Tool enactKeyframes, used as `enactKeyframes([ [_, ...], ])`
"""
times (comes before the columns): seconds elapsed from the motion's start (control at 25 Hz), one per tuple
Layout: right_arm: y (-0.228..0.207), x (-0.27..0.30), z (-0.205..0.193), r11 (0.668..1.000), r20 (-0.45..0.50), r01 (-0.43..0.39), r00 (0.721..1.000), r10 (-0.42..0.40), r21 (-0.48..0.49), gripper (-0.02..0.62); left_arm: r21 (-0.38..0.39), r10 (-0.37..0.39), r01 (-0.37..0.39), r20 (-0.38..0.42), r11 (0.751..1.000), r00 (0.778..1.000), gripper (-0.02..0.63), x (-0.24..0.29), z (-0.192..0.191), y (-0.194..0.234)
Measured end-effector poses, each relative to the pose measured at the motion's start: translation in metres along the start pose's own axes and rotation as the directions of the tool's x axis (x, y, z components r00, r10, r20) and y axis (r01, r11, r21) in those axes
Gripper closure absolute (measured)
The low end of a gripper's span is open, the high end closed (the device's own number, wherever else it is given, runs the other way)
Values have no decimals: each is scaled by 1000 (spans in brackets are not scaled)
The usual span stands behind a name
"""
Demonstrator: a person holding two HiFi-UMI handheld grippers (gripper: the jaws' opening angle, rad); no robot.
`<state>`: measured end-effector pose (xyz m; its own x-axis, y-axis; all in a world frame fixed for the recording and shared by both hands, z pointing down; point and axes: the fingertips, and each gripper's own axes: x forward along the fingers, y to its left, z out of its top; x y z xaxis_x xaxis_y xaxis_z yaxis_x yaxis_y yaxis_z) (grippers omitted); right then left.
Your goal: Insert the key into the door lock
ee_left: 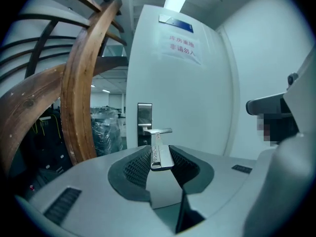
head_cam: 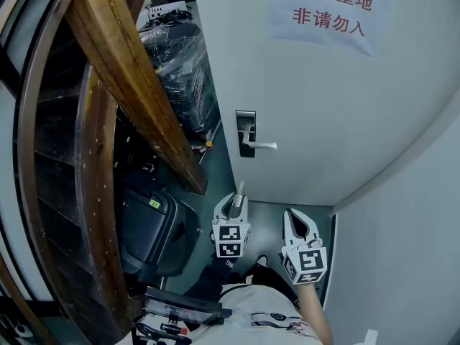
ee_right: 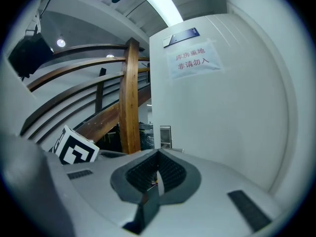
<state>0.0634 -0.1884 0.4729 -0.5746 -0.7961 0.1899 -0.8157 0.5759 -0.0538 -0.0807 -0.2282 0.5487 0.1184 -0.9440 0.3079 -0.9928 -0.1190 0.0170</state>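
Door [head_cam: 323, 121], smooth and white, carries a paper sign [head_cam: 327, 9] with red characters and a tall metal lock plate [head_cam: 246, 131] with a lever handle [head_cam: 262, 146]; below, the left gripper [head_cam: 236, 201] and right gripper [head_cam: 296, 220] point toward it, well apart from it. In the left gripper view, a flat silvery key [ee_left: 161, 154] sits pinched between ribbed dark pads [ee_left: 136, 167], blade toward the lock plate. In the right gripper view, the ribbed jaws press together with nothing between; a curved wooden beam [ee_right: 130, 98] rises at left.
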Motion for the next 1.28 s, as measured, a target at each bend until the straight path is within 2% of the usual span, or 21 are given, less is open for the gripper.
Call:
enactKeyframes([
  [0.28,-16,34,-9,999,-23,-43,999,43,-3,589,27,42,-41,-44,999,998,489,72,-10,12],
  [0.48,-35,48,-22,1000,10,13,1000,-13,-14,589,51,50,-47,-72,998,996,489,127,-34,27],
  [0.72,-48,68,-61,998,25,62,998,-62,-8,589,74,51,-48,-43,996,998,489,181,-49,47],
  [0.96,-49,85,-82,997,28,80,996,-80,-8,589,65,43,-41,-28,997,999,489,209,-59,61],
  [1.28,-58,97,-89,995,22,96,995,-95,-20,589,28,30,-29,-20,999,999,489,233,-57,57],
])
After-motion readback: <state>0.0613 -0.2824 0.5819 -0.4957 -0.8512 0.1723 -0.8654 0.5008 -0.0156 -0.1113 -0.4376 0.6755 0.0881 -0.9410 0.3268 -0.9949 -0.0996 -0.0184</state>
